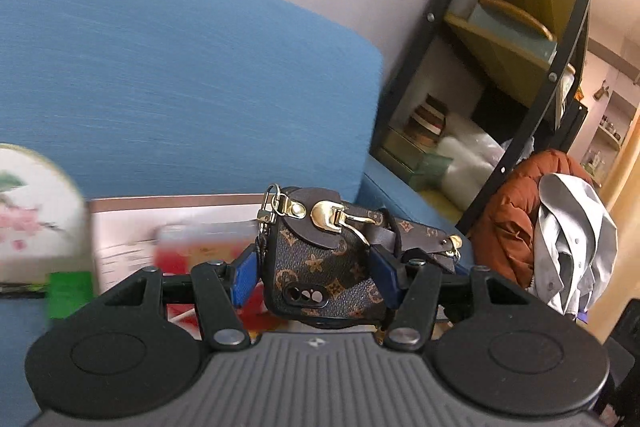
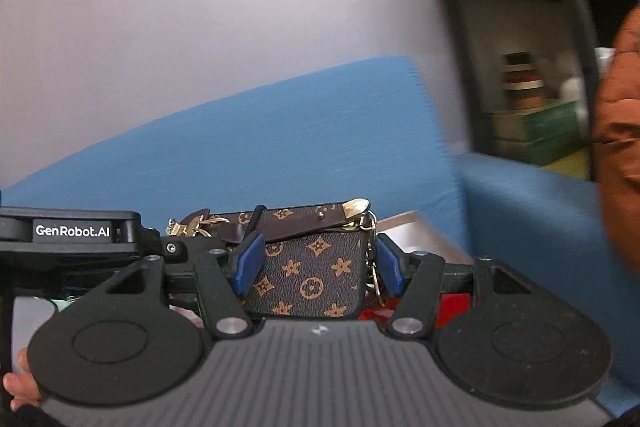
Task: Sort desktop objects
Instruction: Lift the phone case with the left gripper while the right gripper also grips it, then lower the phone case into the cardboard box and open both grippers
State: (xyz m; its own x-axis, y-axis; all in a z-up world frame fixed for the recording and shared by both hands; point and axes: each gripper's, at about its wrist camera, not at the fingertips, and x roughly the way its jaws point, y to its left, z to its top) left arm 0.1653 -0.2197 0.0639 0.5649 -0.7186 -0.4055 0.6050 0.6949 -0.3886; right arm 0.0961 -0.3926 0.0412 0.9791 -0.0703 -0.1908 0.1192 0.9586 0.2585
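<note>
With a blue sofa back [image 1: 180,87] ahead of both tools, my left tool [image 1: 316,277] and right tool [image 2: 318,265] each pinch one end of the patterned pouch [image 1: 324,267], carried clear of the bench; next I judge it needs a steady, matched set-down.

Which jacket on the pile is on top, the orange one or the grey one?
The grey jacket is on top. It drapes over the front of the puffy orange jacket, which shows behind and beside it.
</note>
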